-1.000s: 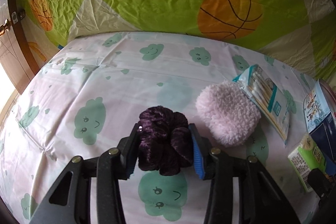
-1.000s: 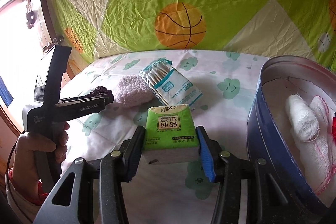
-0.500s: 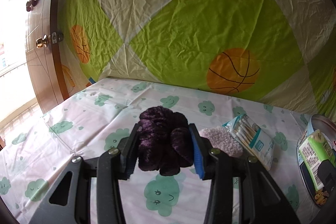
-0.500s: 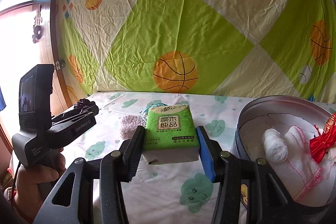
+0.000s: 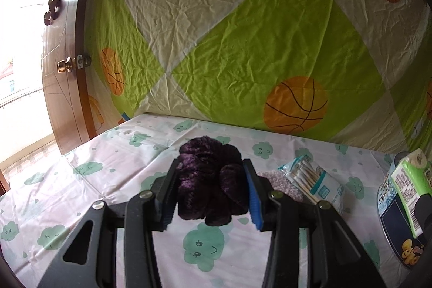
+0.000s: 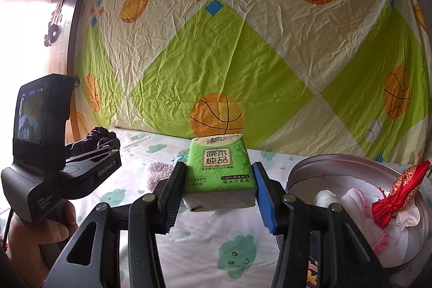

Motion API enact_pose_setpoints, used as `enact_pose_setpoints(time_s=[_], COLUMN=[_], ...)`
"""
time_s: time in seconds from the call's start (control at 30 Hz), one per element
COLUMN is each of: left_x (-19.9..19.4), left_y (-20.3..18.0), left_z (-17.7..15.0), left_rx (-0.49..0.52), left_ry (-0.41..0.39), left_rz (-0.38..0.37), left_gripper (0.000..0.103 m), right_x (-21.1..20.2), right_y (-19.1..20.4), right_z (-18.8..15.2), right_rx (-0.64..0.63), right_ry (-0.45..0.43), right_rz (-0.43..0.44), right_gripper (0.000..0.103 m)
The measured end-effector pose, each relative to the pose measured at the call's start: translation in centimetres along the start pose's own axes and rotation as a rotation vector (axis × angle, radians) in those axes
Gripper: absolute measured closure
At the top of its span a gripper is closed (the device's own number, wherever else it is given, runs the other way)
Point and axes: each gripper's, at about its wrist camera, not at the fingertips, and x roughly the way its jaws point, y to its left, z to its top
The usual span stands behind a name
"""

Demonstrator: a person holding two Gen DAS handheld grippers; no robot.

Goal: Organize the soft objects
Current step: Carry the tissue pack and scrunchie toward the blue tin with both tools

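**Purple scrunchie and green tissues, both gripped**

Left wrist view: we see our left gripper clamped on the scrunchie, held above the cloud-print sheet; swabs lie to its right.

Right wrist view: our right gripper squeezes the tissues, just left of the tin holding white cloths.
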Motion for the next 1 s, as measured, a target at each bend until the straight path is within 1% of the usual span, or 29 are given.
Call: enact_pose_setpoints(time_s=[0.2, 0.4, 0.63, 0.8, 1.0], left_x=[-0.6, -0.9, -1.5, -1.7, -2.2], left_y=[-0.7, -1.5, -2.5, -3.0, -3.7], left_z=[-0.3, -0.6, -0.8, -1.1, -1.3], left_rx=[-0.001, -0.011, -0.002, -0.017, -0.019], left_ry=[0.003, 0.017, 0.016, 0.036, 0.041], left_rz=[-0.023, -0.058, -0.075, -0.103, -0.123], left_gripper=[0.06, 0.06, 0.06, 0.06, 0.06], right_x=[-0.9, -1.6, -2.3, -3.0, -3.8], right_y=[0.3, -0.3, -0.7, -1.1, -2.0], right_z=[-0.1, -0.2, -0.3, -0.3, -0.4], right_rx=[-0.036, -0.031, -0.045, -0.055, -0.053], right_ry=[-0.029, -0.039, -0.055, -0.075, -0.089], right_rz=[-0.018, -0.035, -0.056, -0.077, -0.097], right_gripper=[0.051, 0.051, 0.051, 0.051, 0.051])
